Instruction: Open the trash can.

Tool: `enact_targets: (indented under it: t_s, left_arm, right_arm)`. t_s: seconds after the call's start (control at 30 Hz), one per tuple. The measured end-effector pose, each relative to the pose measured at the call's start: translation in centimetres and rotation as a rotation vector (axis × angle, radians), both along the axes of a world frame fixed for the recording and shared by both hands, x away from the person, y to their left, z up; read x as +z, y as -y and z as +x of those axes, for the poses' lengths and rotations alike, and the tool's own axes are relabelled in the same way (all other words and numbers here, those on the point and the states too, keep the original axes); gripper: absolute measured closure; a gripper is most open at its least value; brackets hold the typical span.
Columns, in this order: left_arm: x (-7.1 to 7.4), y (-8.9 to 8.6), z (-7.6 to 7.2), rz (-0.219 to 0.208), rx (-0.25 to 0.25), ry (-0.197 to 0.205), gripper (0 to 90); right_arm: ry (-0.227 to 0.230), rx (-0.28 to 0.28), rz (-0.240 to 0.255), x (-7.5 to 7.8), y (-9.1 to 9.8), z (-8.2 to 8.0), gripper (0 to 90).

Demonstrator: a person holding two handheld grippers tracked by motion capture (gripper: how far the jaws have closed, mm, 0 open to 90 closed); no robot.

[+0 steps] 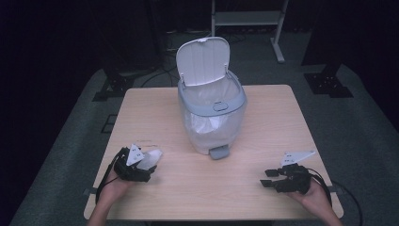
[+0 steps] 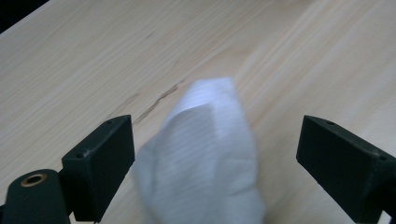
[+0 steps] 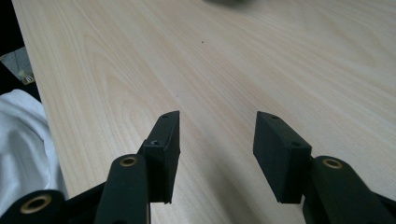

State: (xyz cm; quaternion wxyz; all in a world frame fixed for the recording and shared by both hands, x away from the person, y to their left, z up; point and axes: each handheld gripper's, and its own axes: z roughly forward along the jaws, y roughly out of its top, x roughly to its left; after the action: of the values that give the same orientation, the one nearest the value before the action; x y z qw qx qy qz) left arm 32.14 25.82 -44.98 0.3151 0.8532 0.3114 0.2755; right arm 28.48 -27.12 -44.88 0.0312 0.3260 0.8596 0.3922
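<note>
A crumpled white tissue lies on the wooden table near its front left corner. My left gripper stands open around it: the left jaw sits right beside the tissue's edge and the right jaw is well clear of it. From the high view the tissue pokes out ahead of the left gripper. My right gripper hovers low near the front right, open, with bare wood between its jaws in the right gripper view.
A grey and white pedal bin stands mid-table, lid up, a clear liner inside and its pedal facing me. White cloth shows past the table edge. Dark stands and a white frame are behind.
</note>
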Motion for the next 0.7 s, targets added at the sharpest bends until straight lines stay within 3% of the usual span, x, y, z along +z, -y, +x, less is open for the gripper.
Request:
enact_targets:
  t_s: [0.17,0.4,0.7]
  left_arm:
    - [-0.1,-1.4,0.7,0.000,0.032,-0.018,13.1]
    - [-0.6,-1.8,1.3,-0.011,-0.002,-0.091,28.8]
    - [-0.8,-1.3,1.7,-0.013,-0.028,-0.135,31.7]
  right_arm:
    - [0.000,0.009,-0.006,0.0,-0.3,-0.2,49.7]
    - [-0.003,0.005,0.002,-0.3,-0.2,-0.5,49.1]
    - [-0.005,-0.010,0.014,-0.4,0.4,-0.6,49.2]
